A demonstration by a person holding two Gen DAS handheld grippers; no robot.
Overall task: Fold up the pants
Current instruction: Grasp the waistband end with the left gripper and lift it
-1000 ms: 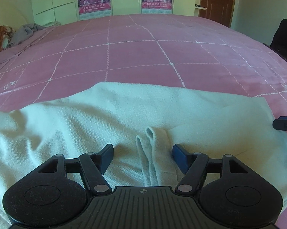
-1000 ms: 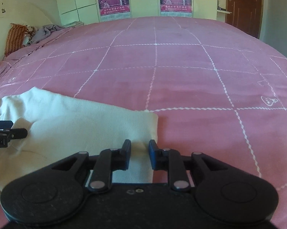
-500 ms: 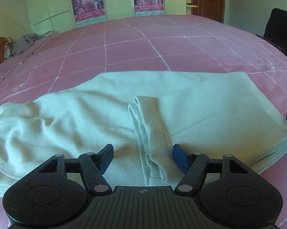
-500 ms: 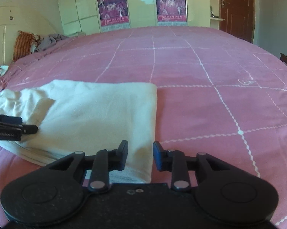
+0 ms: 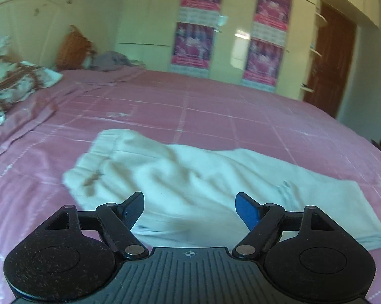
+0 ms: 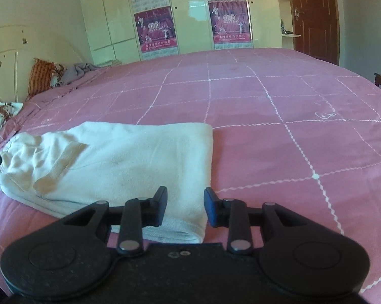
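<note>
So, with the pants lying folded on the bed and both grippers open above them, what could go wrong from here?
1. The waistband end of the pants is bunched and wrinkled, so another fold could come out uneven.
2. A loose flap stands up from the cloth; it may get trapped inside the fold.
3. The right gripper, jaws just opening with nothing between them, hovers over the stacked edge; pinching only the top layer might peel the fold apart. The left gripper is also open and empty.
</note>
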